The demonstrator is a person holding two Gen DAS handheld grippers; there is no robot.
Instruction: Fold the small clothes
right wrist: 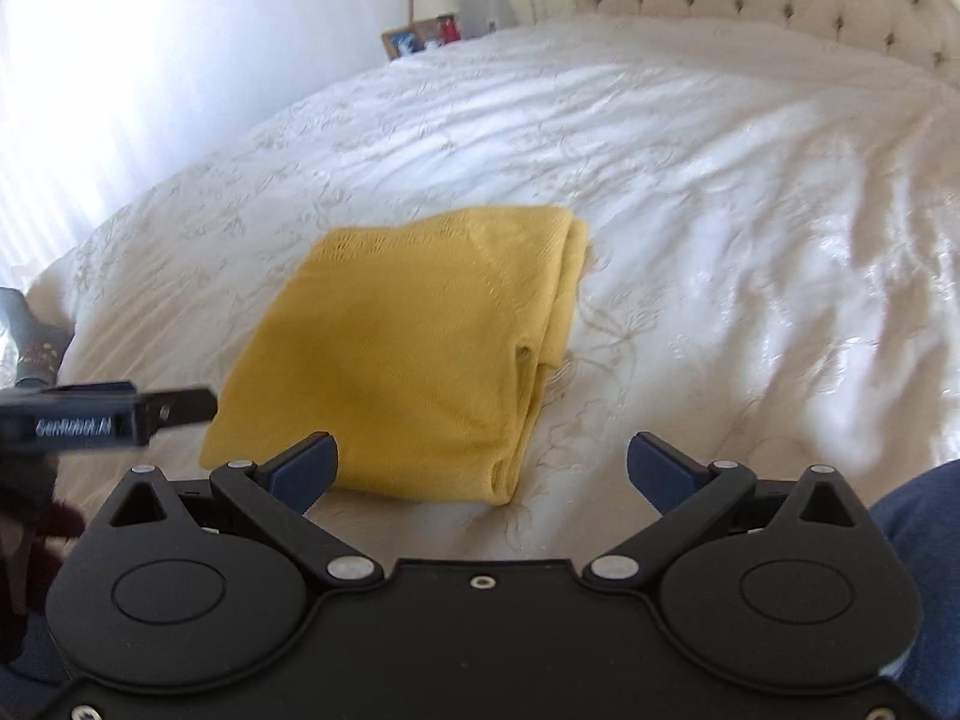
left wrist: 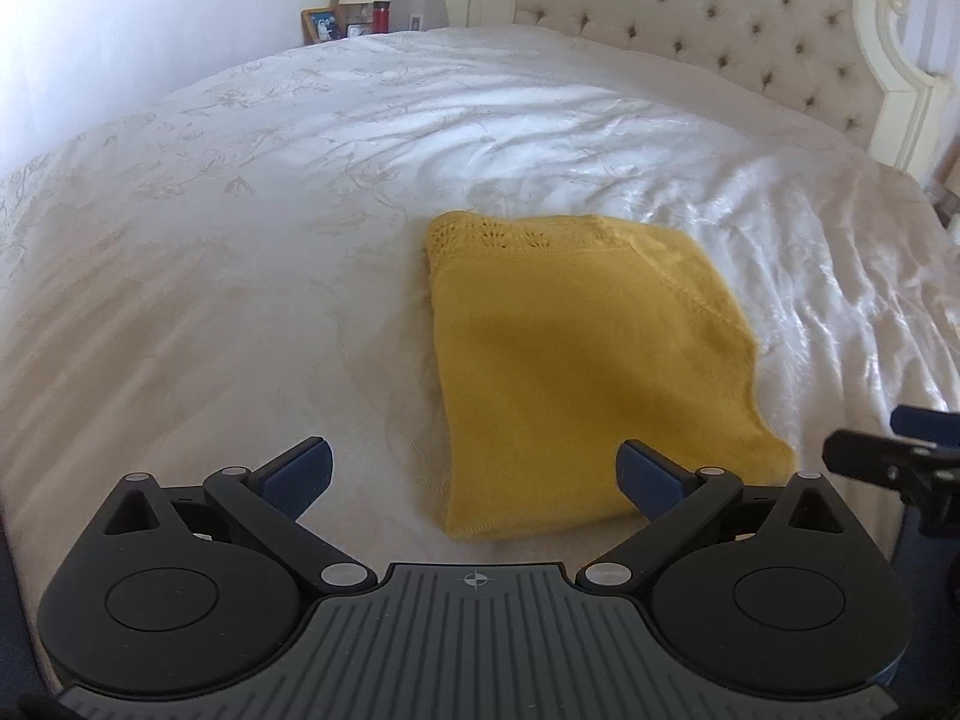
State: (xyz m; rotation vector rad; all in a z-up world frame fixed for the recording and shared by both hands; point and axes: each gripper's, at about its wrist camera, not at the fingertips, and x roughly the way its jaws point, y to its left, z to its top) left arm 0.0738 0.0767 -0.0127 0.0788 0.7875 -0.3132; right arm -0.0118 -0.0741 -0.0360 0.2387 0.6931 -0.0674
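We count one yellow knitted garment (left wrist: pixel 576 372), folded, on one white bedspread (left wrist: pixel 240 240), and two grippers. Our left gripper (left wrist: pixel 474 477) and right gripper (right wrist: pixel 483 471) both have fingers spread wide, pinching nothing. The garment lies just beyond both sets of fingertips, apart from them. Its stacked layers show on one side; items on the bedside table (left wrist: pixel 348 24) are too small to make out.
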